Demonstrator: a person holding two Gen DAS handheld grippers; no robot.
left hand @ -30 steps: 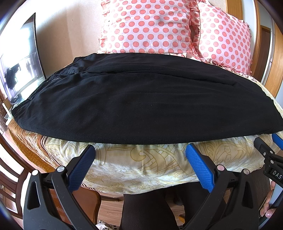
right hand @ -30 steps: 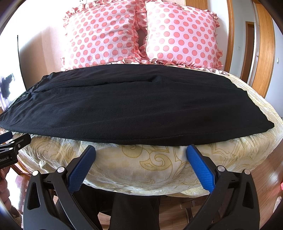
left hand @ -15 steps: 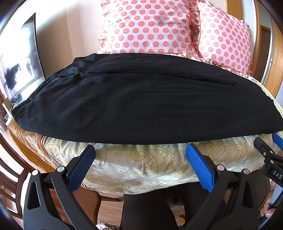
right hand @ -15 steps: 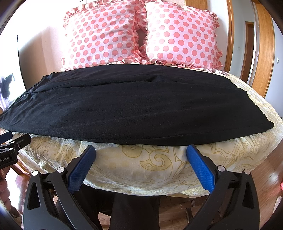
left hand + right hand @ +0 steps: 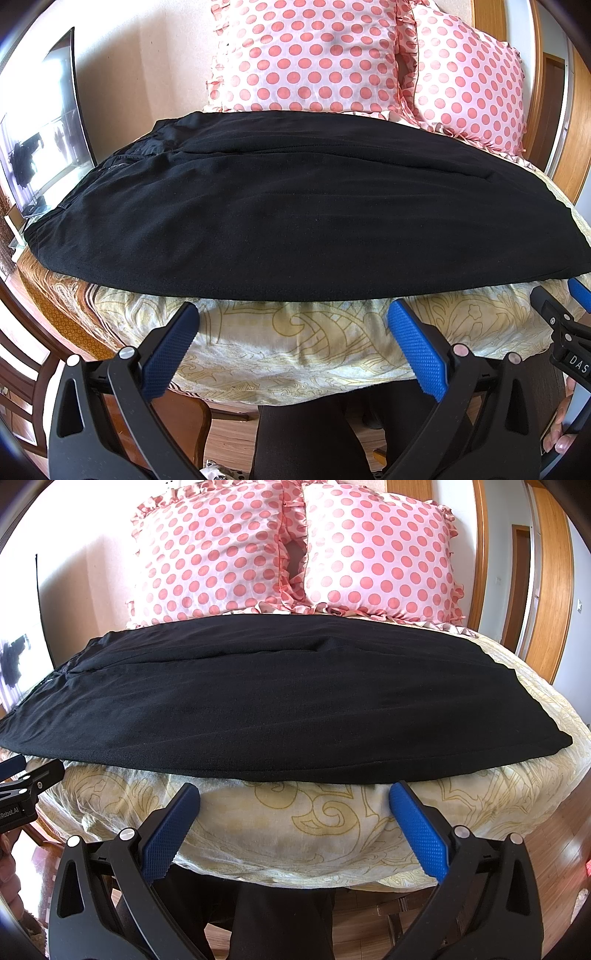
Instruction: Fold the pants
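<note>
Blue-padded jaws stood wide apart on both: left gripper (image 5: 291, 341) & right gripper (image 5: 293, 821) held nothing, both just short of the bed's near edge w/ pads over the yellow patterned bedspread (image 5: 295, 347). Black pants (image 5: 295, 206) lay flat across the bed, lengthwise left-right, waistband end at left, partly cut off at frame edges in both views. Two pink polka-dot pillows (image 5: 295, 550) stood behind them. Right gripper's tips only partly visible at left view's right edge. No containers seen.

Pants (image 5: 295, 206) on bed (image 5: 295, 343), before pillows (image 5: 314, 55)
</note>
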